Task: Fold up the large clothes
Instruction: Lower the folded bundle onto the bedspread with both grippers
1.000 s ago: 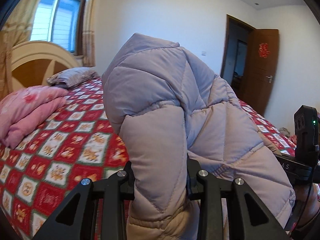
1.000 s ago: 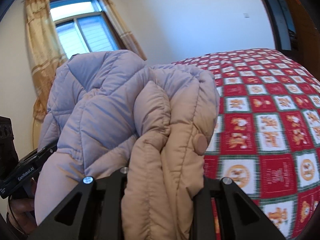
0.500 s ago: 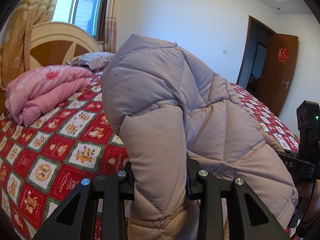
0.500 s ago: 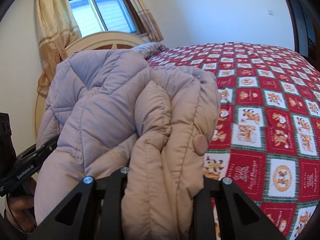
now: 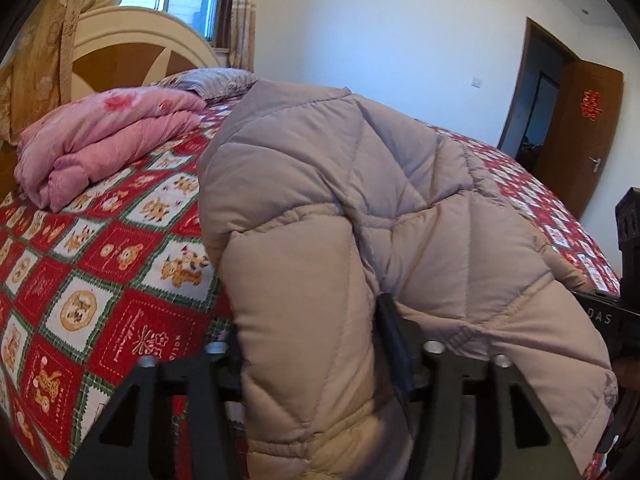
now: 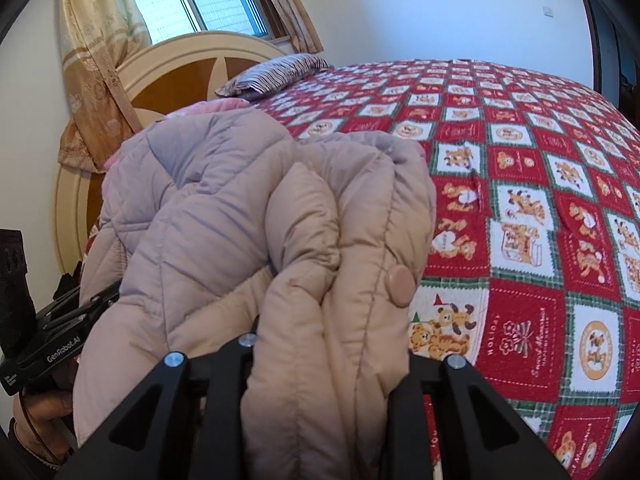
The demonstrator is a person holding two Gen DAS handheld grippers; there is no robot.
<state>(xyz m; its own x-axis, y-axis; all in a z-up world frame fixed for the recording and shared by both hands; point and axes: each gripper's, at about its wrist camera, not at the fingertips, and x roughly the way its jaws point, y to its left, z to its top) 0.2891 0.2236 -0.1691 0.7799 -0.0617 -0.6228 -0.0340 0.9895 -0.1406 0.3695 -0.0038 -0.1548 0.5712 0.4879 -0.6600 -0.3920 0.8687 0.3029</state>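
Ahead of both grippers spreads the bed (image 6: pixel 520 128) with its red checked bear-print quilt. A bunched beige padded coat (image 5: pixel 360 220) hangs over its near edge, between the two tools. A folded pink blanket (image 5: pixel 100 148) lies ahead and left of the left gripper (image 5: pixel 316 364), near the headboard. The left gripper's jaws are opening, with a fold of the coat between them. The right gripper (image 6: pixel 328 364) is narrowly closed, clamping a thick bundle of coat beside its round button (image 6: pixel 401 284).
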